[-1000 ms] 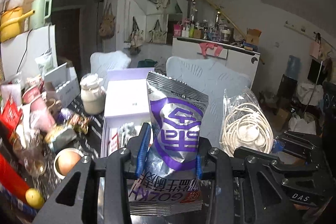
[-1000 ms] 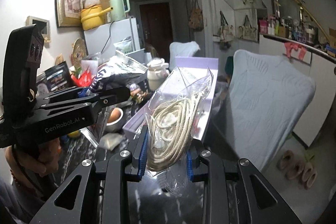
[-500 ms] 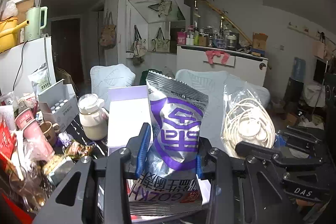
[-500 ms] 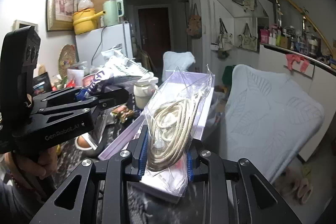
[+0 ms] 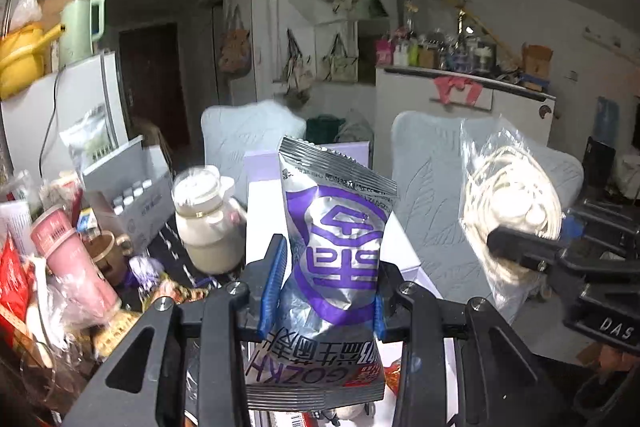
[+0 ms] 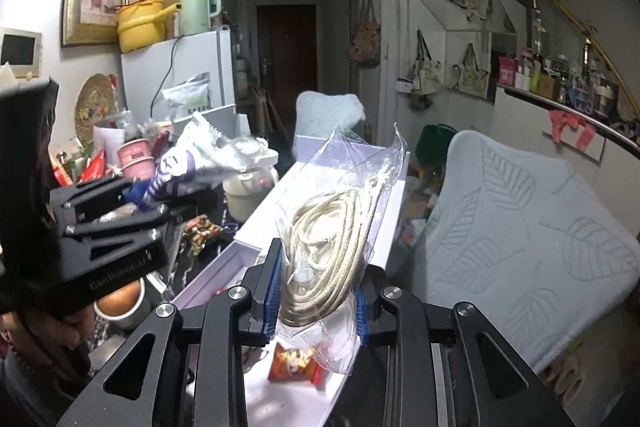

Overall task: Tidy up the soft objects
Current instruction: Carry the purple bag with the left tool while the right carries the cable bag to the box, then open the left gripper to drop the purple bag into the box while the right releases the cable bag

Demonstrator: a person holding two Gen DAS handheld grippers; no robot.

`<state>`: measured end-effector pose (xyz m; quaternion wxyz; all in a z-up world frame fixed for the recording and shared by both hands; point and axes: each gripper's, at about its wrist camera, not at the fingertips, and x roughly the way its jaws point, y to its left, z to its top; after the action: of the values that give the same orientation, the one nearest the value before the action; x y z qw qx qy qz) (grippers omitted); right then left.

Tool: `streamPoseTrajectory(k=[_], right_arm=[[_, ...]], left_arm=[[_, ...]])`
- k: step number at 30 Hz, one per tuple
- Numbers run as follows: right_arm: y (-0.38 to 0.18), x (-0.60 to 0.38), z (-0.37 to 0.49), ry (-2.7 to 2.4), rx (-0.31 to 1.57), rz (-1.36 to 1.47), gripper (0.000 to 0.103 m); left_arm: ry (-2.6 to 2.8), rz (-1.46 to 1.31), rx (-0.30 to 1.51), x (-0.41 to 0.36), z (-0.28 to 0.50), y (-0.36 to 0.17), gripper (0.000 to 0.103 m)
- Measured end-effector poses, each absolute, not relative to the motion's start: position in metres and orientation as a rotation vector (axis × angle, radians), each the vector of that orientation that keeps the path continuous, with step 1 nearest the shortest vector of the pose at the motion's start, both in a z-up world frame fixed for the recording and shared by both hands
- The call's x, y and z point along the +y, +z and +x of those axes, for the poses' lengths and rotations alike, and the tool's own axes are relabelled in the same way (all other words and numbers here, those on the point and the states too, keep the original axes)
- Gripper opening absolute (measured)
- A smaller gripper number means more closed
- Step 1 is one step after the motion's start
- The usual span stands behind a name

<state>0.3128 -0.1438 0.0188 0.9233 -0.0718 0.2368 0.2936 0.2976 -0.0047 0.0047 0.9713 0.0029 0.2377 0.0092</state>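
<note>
Silver-and-purple snack bag (image 5: 336, 259) stands upright, clamped between the left gripper (image 5: 325, 285) pads above the white box (image 6: 256, 247); its lower edge is cut off. Clear bag of coiled rope (image 6: 332, 247) is pinched by the right gripper (image 6: 316, 291). Box contents mostly hidden; one small red packet (image 6: 294, 367) shows.

We're looking through two fisheye lenses here, black vignette curling into every corner and the walls and stair line bowing hard toward the edges. Light is dim indoor stuff coming from the ceiling, whitest along the top of the right wrist view, while the hallway door (image 6: 286, 47) sits in deep shadow and the silver snack bag (image 5: 334, 255) throws back soft glare off its foil. In the left wrist view we get motion smear on the cream jar (image 5: 208, 223) and the clutter at left, whereas the bag of coiled rope (image 6: 332, 239) close to the right lens reads fairly crisp.
</note>
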Motion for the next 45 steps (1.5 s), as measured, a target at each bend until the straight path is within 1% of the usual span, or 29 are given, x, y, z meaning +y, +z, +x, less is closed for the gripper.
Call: streamPoseTrajectory(k=[4, 17, 37, 45], right_arm=[[0.012, -0.134, 0.325, 0.616, 0.504, -0.159, 0.029], [-0.027, -0.115, 0.356, 0.626, 0.644, -0.186, 0.029], [-0.073, -0.096, 0.373, 0.616, 0.779, -0.221, 0.030], [-0.085, -0.095, 0.378, 0.594, 0.804, -0.241, 0.034]], left_arm=[[0.025, 0.008, 0.518, -0.002, 0.310, -0.007, 0.036], [0.038, 0.049, 0.623, -0.004, 0.338, -0.042, 0.036], [0.022, 0.014, 0.777, -0.002, 0.365, -0.085, 0.036], [0.036, 0.019, 0.829, 0.000, 0.371, -0.100, 0.036]])
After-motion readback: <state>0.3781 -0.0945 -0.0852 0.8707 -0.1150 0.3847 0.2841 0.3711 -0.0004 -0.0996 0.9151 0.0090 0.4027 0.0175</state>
